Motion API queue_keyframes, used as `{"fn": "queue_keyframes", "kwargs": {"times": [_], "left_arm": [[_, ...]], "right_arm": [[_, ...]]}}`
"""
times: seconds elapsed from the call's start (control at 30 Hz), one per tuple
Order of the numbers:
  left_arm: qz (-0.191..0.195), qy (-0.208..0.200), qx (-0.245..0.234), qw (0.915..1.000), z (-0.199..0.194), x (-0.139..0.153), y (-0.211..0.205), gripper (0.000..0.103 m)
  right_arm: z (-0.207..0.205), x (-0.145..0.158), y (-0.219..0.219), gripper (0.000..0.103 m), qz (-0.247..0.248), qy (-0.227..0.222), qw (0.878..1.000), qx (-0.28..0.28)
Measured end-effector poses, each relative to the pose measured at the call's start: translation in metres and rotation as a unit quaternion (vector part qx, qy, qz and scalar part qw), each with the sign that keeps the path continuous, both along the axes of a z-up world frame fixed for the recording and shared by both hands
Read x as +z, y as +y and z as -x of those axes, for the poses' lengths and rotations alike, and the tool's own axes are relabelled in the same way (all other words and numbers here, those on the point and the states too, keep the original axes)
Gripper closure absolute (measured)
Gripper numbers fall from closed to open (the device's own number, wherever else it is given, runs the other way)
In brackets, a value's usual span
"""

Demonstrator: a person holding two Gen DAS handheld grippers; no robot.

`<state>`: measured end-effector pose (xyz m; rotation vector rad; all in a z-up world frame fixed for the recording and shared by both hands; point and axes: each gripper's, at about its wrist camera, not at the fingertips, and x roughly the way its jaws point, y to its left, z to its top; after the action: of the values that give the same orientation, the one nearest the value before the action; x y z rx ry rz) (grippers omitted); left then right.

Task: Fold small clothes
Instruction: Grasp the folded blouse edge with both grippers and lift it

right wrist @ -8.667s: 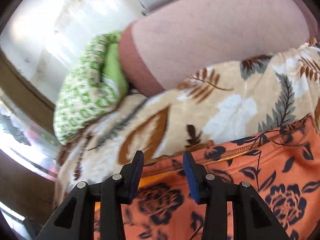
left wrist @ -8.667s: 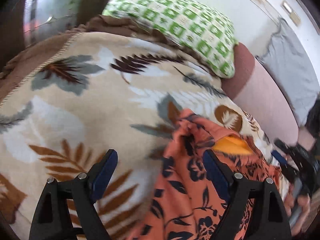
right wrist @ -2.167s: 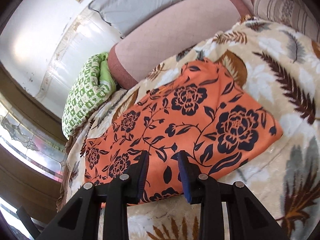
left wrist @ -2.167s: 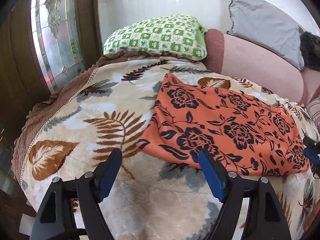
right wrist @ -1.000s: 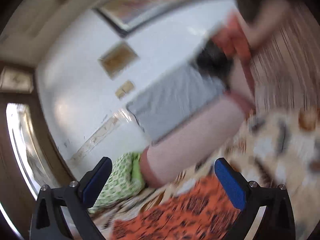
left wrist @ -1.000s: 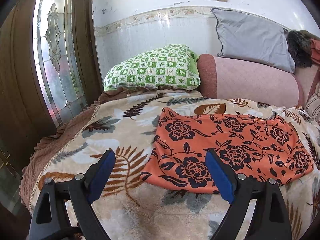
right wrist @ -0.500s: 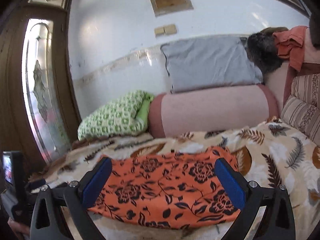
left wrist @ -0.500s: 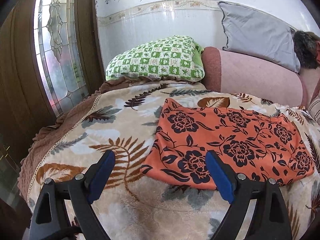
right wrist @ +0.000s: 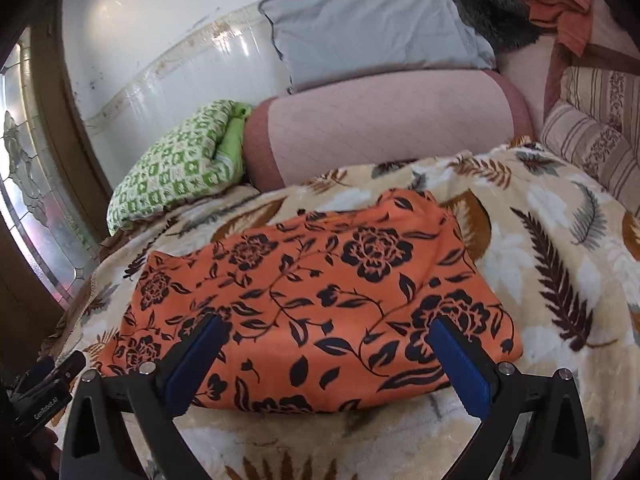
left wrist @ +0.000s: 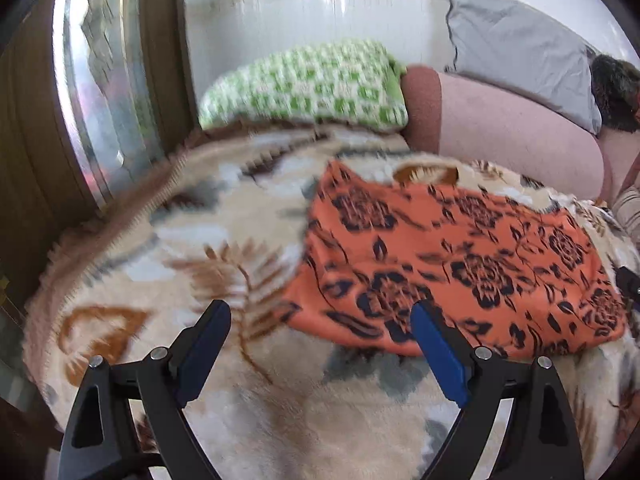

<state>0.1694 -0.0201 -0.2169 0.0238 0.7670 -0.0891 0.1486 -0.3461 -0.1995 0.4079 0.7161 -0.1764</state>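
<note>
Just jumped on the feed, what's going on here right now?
A person is folding small clothes with a gripper in each hand. An orange flowered garment lies as a flat rectangle on the leaf-print blanket. The left gripper and right gripper are both open, hold nothing, and point at its near edge.

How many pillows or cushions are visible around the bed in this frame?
4. The green checked pillow lies at the blanket's far left, the pink bolster beside it, the grey pillow atop the bolster, the striped cushion at right. Others may be out of frame.
</note>
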Motion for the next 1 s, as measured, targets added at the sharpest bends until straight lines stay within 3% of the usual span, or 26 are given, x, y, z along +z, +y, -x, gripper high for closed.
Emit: {"fn": "queue_keyframes", "kwargs": {"times": [0.17, 0.2, 0.23, 0.27, 0.3, 0.37, 0.43, 0.53, 0.6, 0.73, 0.87, 0.9, 1.0], "left_arm": [[0.062, 0.074, -0.004, 0.9953, -0.01, -0.02, 0.017, 0.012], [0.077, 0.086, -0.007, 0.9933, -0.012, -0.023, 0.019, 0.017], [0.095, 0.1, -0.01, 0.9904, -0.014, -0.027, 0.021, 0.023], [0.112, 0.116, -0.013, 0.9869, -0.017, -0.032, 0.023, 0.042], [0.122, 0.127, -0.017, 0.9842, -0.018, -0.036, 0.023, 0.064], [0.152, 0.155, -0.032, 0.9756, -0.023, -0.046, 0.02, 0.078], [0.179, 0.17, -0.035, 0.9684, -0.026, -0.052, 0.018, 0.078], [0.196, 0.172, -0.033, 0.9648, -0.033, -0.055, 0.014, 0.073], [0.228, 0.183, -0.024, 0.956, -0.042, -0.059, 0.014, 0.055], [0.279, 0.184, -0.013, 0.9424, -0.058, -0.062, 0.014, 0.053], [0.317, 0.176, -0.009, 0.9318, -0.073, -0.067, 0.009, 0.055], [0.323, 0.176, -0.005, 0.9298, -0.077, -0.07, 0.008, 0.065], [0.327, 0.172, 0.011, 0.9292, -0.083, -0.076, 0.007, 0.081]], "right_arm": [[-0.005, -0.011, -0.008, 0.0, -0.052, 0.012, 0.999, 0.009], [-0.011, -0.021, -0.013, 0.002, -0.099, 0.014, 0.995, 0.015], [-0.015, -0.026, -0.015, 0.01, -0.102, 0.012, 0.995, 0.009], [-0.015, -0.026, -0.015, 0.023, -0.102, 0.012, 0.995, 0.009], [-0.024, -0.038, -0.017, 0.029, -0.145, 0.02, 0.989, 0.017], [-0.029, -0.044, -0.017, 0.054, -0.157, 0.024, 0.987, 0.02], [-0.042, -0.059, -0.013, 0.064, -0.171, 0.048, 0.984, 0.027], [-0.047, -0.07, -0.01, 0.064, -0.182, 0.06, 0.981, 0.033], [-0.049, -0.075, -0.01, 0.064, -0.187, 0.066, 0.98, 0.033], [-0.051, -0.081, -0.012, 0.064, -0.196, 0.071, 0.977, 0.033], [-0.051, -0.083, -0.015, 0.065, -0.202, 0.07, 0.976, 0.036], [-0.051, -0.084, -0.016, 0.065, -0.204, 0.07, 0.976, 0.036], [-0.05, -0.085, -0.018, 0.065, -0.21, 0.067, 0.975, 0.035]]}}
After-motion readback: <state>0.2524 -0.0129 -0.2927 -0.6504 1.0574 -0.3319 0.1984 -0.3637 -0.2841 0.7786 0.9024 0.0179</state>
